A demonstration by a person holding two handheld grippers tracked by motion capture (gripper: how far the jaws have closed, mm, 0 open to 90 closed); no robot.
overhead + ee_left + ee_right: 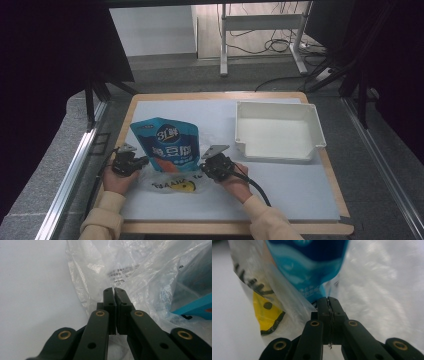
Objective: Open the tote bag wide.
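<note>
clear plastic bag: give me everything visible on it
The plastic bag is thin, clear, crinkled film with black lettering and a yellow smiley print. It lies on the pale mat with its mouth around the base of the blue pouch. The left gripper and right gripper each pinch an edge, jaws shut.

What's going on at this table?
A person holds a gripper in each hand. The left gripper and right gripper are each shut on the thin clear plastic bag, one at each side of it. A blue pouch stands partly in the bag. A white tray sits to the right, with nothing in it.
</note>
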